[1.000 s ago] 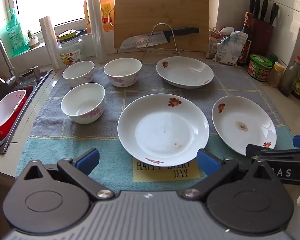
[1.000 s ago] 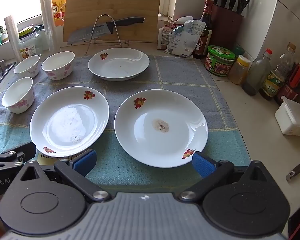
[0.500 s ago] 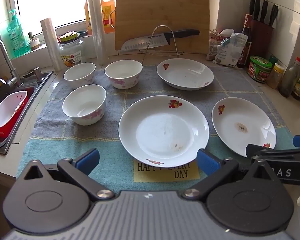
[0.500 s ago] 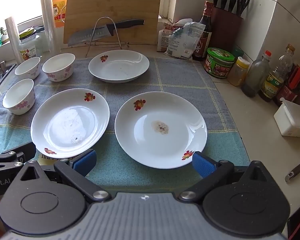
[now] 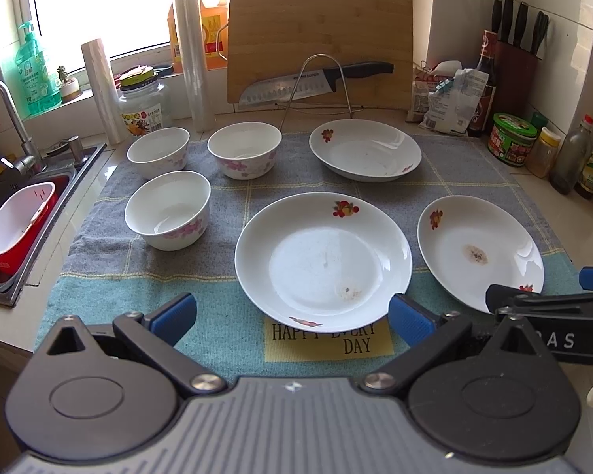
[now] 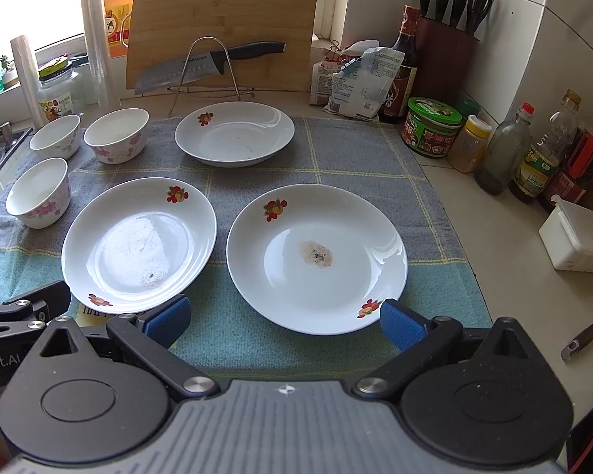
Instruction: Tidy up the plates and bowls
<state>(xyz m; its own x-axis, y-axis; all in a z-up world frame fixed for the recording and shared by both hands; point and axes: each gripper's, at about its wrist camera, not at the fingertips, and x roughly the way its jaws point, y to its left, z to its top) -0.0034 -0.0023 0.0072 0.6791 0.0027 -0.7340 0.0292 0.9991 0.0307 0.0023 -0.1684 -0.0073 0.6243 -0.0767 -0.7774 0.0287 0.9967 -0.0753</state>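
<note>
Crept slightly nearer the towel (image 5: 233, 181): left gripper (image 5: 292, 318) gaping and empty before the middle plate (image 5: 323, 260), right gripper (image 6: 284, 318) likewise, before the stained plate (image 6: 316, 258).

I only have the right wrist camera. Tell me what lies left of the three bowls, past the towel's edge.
Observer: A sink, with a red and white basket sitting in it.
Operator: Read me the label under the left plate's near rim. I see only a corner of it.
Observer: The yellow label on the towel says HAPPY EVERY DAY. The plate covers its top edge.
Operator: Report the left gripper's jaws.
Observer: The left gripper is open, with its jaws wide apart and empty, just short of that plate's near rim.
</note>
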